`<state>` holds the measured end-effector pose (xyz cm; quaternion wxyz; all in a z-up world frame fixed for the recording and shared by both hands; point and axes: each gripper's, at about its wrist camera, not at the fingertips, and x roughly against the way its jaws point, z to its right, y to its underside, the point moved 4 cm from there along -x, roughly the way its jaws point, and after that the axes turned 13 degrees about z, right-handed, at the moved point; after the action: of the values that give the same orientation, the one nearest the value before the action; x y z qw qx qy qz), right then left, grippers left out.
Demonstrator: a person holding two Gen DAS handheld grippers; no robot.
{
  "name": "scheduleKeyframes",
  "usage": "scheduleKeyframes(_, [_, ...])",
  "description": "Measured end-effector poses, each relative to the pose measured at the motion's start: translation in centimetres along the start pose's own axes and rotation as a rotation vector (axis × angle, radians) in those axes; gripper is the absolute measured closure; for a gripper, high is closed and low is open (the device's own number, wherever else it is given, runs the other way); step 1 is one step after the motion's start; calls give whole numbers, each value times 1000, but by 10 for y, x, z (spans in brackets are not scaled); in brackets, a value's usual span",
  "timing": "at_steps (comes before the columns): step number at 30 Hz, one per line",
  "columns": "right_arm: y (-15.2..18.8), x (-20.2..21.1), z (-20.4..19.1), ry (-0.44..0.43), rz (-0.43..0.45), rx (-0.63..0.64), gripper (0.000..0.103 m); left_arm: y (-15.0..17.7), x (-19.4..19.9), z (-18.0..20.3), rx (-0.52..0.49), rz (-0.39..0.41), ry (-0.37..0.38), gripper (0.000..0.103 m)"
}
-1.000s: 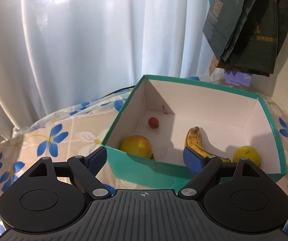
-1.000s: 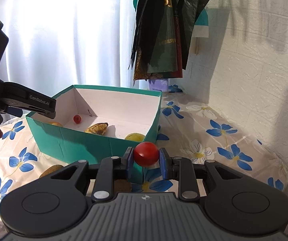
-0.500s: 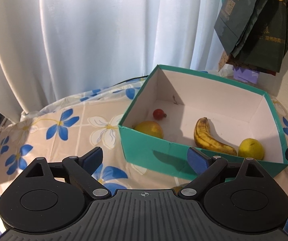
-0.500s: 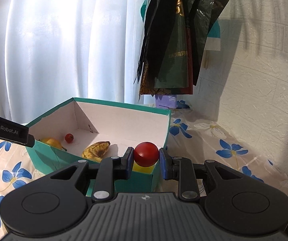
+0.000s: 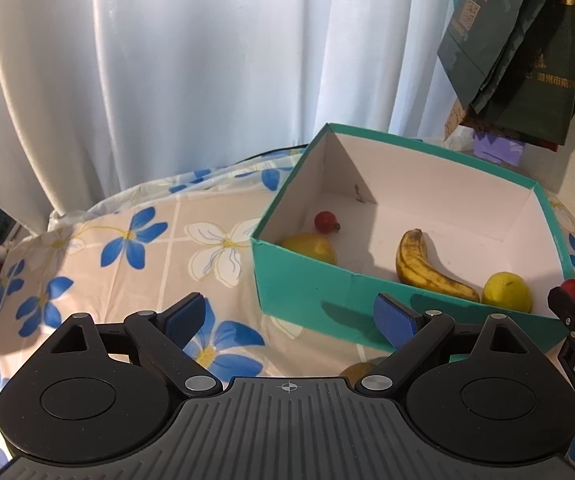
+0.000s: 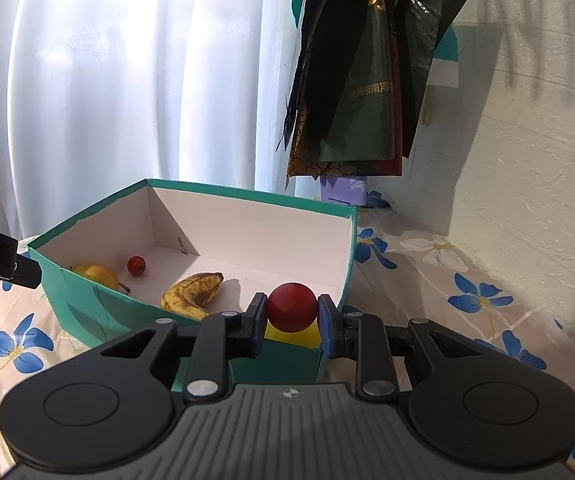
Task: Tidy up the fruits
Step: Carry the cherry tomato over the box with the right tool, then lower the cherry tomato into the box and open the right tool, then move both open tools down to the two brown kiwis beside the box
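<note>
The right gripper (image 6: pixel 292 314) has its blue-padded fingers (image 6: pixel 327 330) clamped on a small round glossy red fruit (image 6: pixel 291 307), smooth-skinned and deep red, one pad on each side. The fruit sits above the near right corner of the teal cardboard box with a white inside (image 6: pixel 339 280), over a yellow round fruit (image 6: pixel 293 335) that lies in that corner.

The left gripper (image 5: pixel 293 314) has its fingers (image 5: pixel 393 320) spread wide with nothing between them, above the bench covered in a beige cloth with blue and white flowers (image 5: pixel 127 240), just before the box's near wall. A partly hidden yellowish fruit (image 5: pixel 357 370) lies on the cloth below it.

Inside the box, from the near side: a brown-speckled yellow banana (image 6: pixel 193 292) curves across the middle of the floor. A yellow pear with a stem (image 6: pixel 97 274) lies against the left wall. A second small red fruit (image 6: pixel 136 266) sits beyond the pear, apart from it, toward the far left corner.

Behind the bench hangs a white pleated curtain (image 6: pixel 127 80), and dark green bags with gold print (image 6: pixel 355 80) hang to its right, before a white textured wall (image 6: pixel 527 140).
</note>
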<state>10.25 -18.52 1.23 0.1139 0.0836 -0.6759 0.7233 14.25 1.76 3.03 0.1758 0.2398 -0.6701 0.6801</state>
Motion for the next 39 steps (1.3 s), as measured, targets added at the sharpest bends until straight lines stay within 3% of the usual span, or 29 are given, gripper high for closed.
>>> scheduleKeyframes(23, [0, -5, -4, 3, -17, 12, 76, 3, 5, -5, 5, -15, 5, 8])
scheduleKeyframes(28, [-1, -2, -7, -11, -10, 19, 62, 4, 6, -5, 5, -15, 2, 8])
scheduleKeyframes(31, [-3, 1, -9, 1, 3, 37, 46, 4, 8, -6, 6, -14, 1, 8])
scheduleKeyframes(39, [-9, 9, -1, 14, 19, 38, 39, 7, 9, -5, -2, -18, 15, 8])
